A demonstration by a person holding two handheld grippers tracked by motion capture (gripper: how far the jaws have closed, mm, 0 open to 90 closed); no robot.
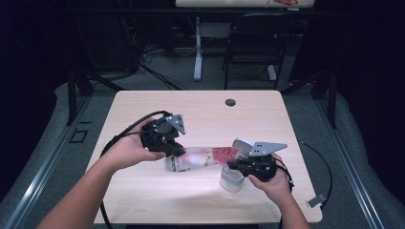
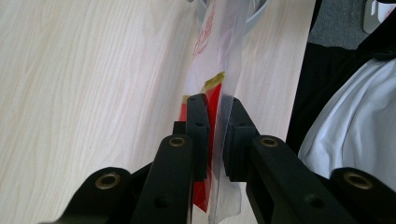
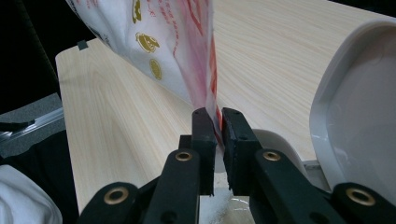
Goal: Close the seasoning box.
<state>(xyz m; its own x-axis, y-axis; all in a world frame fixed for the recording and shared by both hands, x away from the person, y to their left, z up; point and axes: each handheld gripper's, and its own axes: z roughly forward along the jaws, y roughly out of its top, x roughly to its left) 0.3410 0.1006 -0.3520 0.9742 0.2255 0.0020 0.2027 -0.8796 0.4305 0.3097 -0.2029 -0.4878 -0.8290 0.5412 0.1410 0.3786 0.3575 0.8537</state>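
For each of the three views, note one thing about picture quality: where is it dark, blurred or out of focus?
High view: the table is lit while the surrounding room falls into near black, and the plastic bag looks soft. Left gripper view: the jaws are sharp, but the clear part of the bag blurs against the wood. Right gripper view: the white container lid at the right edge is out of focus.

- A lab or recording workroom is showing here: a pale wooden table is standing alone on grey carpet.
- Dark curtains are hanging around the space.
- Loose cables are trailing across the floor behind, beside a black chair and a second desk's leg.
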